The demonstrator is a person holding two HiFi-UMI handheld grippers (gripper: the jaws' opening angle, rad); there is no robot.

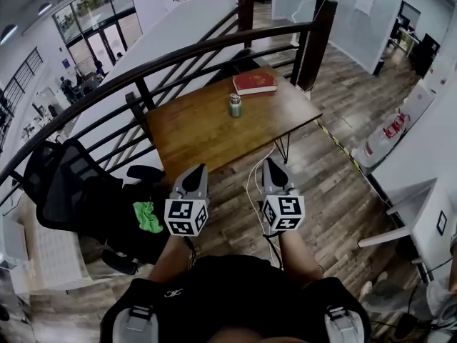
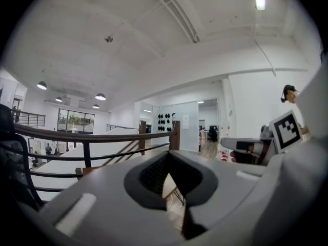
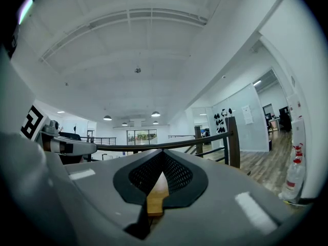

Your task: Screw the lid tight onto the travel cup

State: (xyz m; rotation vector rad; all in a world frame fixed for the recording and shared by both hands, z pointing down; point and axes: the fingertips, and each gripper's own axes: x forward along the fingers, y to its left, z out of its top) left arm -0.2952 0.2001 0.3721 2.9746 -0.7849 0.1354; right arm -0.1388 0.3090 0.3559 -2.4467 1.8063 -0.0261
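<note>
Two grippers, both short of the table (image 1: 207, 140), over the floor off its near edge, touching nothing. Left gripper (image 1: 198, 170): jaws pressed together, nothing between them, off the table's near-left corner. Right gripper (image 1: 272, 164): jaws likewise closed tip to tip, empty, off the near edge toward the table's right side. In the right gripper view, a strip of the table's wood showing through the notch behind the closed tips.

On the table, toward its far side and about midway across: travel cup (image 1: 235, 107), green, upright, well apart from both grippers. On top of it, the lid (image 1: 235, 97); cannot tell whether screwed tight. Just beyond the cup, by the table's far edge: red book (image 1: 254, 83), lying flat, near the cup but not touching it.

Left of the table's near corner: black office chair (image 1: 61, 181), and beside it, closer to the left gripper, a green cloth (image 1: 148, 216). Along the table's left and far sides: dark railing (image 1: 178, 54). From under the table's near edge, trailing over the floor: pale cable (image 1: 251, 186).
</note>
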